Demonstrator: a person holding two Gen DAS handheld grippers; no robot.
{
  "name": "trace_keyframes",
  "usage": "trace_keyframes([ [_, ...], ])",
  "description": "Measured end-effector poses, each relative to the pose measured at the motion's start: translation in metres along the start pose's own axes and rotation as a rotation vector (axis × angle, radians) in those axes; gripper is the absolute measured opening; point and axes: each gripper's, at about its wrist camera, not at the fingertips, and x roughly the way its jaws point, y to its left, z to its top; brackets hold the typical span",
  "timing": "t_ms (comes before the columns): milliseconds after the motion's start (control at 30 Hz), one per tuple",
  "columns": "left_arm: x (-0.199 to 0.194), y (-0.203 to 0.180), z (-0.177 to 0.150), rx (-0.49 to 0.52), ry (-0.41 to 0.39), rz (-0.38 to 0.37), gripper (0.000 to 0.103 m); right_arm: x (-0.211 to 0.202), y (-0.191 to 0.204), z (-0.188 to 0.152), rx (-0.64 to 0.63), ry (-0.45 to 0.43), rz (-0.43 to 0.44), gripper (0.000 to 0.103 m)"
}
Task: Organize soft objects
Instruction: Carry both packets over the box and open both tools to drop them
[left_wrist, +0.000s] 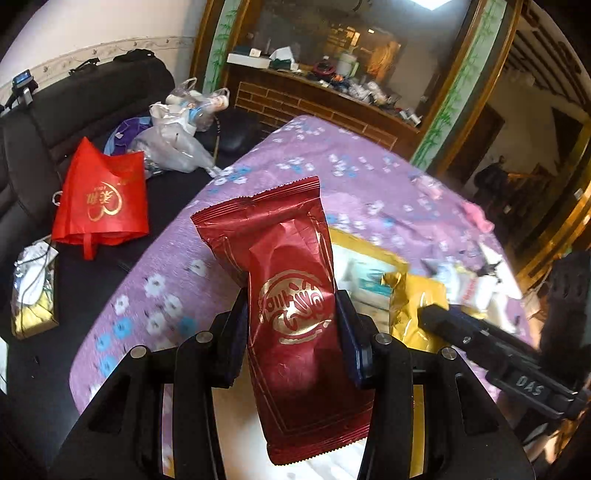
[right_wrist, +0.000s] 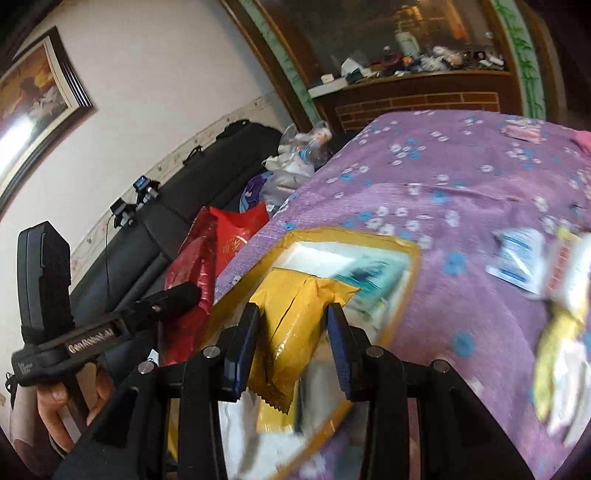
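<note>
Only my right view shows my hand (right_wrist: 55, 402) at eight o'clock. My left gripper (left_wrist: 291, 317) clamps one red packet (left_wrist: 291, 295); my right gripper (right_wrist: 291, 325) clamps one gold packet (right_wrist: 295, 317), both above a gold-rimmed box (right_wrist: 413, 254) on the purple flowered tablecloth (right_wrist: 461, 184). A black sofa (left_wrist: 55, 122) sits at ten o'clock.

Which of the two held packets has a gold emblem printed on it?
The red packet in the left gripper; the yellow packet in the right gripper shows none.
</note>
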Motion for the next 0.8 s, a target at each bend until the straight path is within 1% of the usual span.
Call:
trace_keyframes([
  [67,0.015,0.007,0.001,-0.005,0.031,0.022,0.044,0.014,0.002,0.001,-0.006,0.018,-0.026,0.037],
  [167,0.031,0.007,-0.002,0.016,0.070,0.042,0.044,0.027,0.000,-0.003,0.000,0.048,-0.042,0.037],
  [233,0.033,0.005,-0.003,0.016,0.061,0.052,0.044,0.032,-0.004,-0.003,0.014,0.057,-0.063,0.037],
  [333,0.034,0.005,-0.001,0.013,0.061,0.039,0.046,0.037,-0.010,-0.004,0.044,0.086,-0.056,0.039],
  [400,0.034,0.005,0.000,0.007,0.056,0.031,0.048,0.036,-0.010,-0.004,0.046,0.082,-0.056,0.039],
  [433,0.033,0.005,0.001,-0.001,0.053,0.025,0.051,0.032,-0.011,-0.004,0.056,0.063,-0.058,0.039],
  [467,0.030,0.007,0.001,-0.018,0.045,0.014,0.056,0.027,-0.012,-0.003,0.068,0.044,-0.054,0.046],
  [500,0.027,0.008,0.001,-0.030,0.036,0.009,0.060,0.024,-0.011,-0.002,0.072,0.029,-0.045,0.050],
  [533,0.022,0.009,0.000,-0.046,0.015,0.011,0.066,0.016,-0.012,-0.002,0.073,0.009,-0.030,0.056],
  [567,0.018,0.008,0.000,-0.051,-0.003,0.019,0.073,0.010,-0.012,-0.003,0.077,-0.002,-0.021,0.058],
  [633,0.014,0.004,-0.003,-0.031,-0.020,0.057,0.078,0.001,-0.012,-0.003,0.072,-0.010,-0.003,0.059],
  [700,0.021,-0.006,-0.008,0.035,0.050,0.135,0.078,-0.009,-0.012,-0.004,0.061,-0.020,0.015,0.059],
  [733,0.022,-0.009,-0.010,0.048,0.064,0.162,0.078,-0.015,-0.012,-0.007,0.061,-0.019,0.025,0.059],
  [767,0.017,-0.010,-0.012,0.040,0.052,0.171,0.078,-0.021,-0.015,-0.010,0.064,-0.017,0.036,0.059],
  [800,0.008,-0.010,-0.014,0.011,0.020,0.173,0.078,-0.025,-0.018,-0.012,0.068,-0.015,0.043,0.059],
])
